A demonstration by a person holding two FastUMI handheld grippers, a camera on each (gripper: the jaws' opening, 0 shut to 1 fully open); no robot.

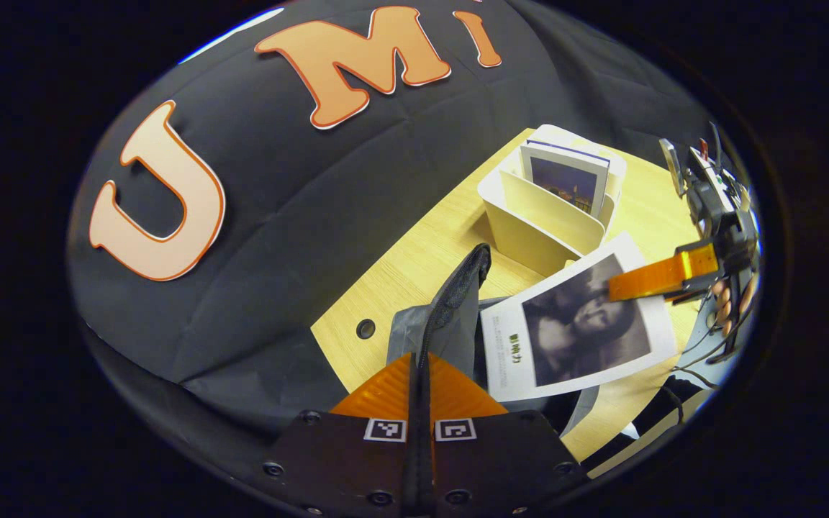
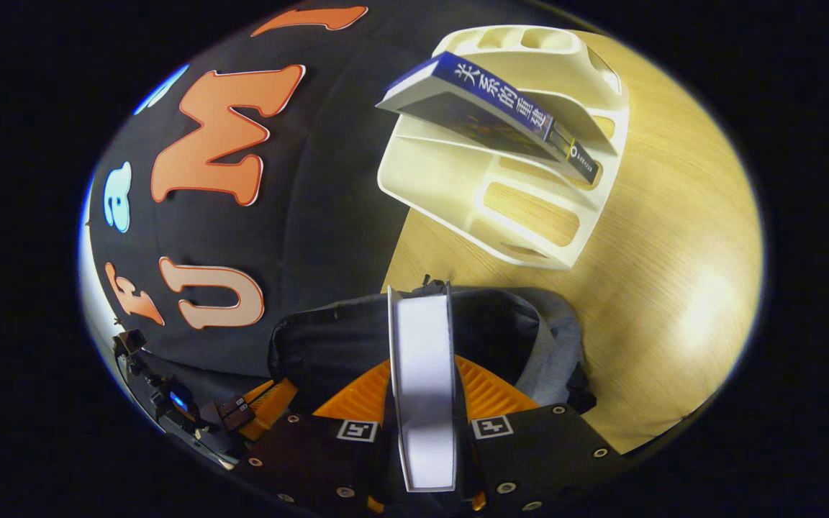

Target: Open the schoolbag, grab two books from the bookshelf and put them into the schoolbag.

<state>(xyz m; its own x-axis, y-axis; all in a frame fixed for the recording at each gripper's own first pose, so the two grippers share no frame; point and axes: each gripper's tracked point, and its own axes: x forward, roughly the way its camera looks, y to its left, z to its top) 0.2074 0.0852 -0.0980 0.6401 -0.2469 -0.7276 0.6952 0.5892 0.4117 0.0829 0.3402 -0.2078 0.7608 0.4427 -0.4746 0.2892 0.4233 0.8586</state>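
- Left gripper (image 1: 419, 374) closed tight on the schoolbag (image 1: 450, 309) flap, pulling it up, probably to keep the mouth open for the book.
- Book (image 1: 576, 327) with dark portrait cover hanging above the bag, pinched at its edge by the right gripper (image 1: 619, 290).
- Second book (image 2: 490, 111), blue spine, leaning in the cream bookshelf (image 2: 529, 216) on the wooden table (image 2: 673, 288).

The worktop (image 2: 673, 237) is seen in pale yellow wood grain. The bookshelf (image 2: 529, 180) is coloured cream-white. The book left in it (image 2: 501, 104) is bound in deep blue with white characters on the spine. The schoolbag (image 1: 450, 309) is made up in grey and black. The held book (image 1: 576, 324) is covered in white with a grey-black photograph and small green print.
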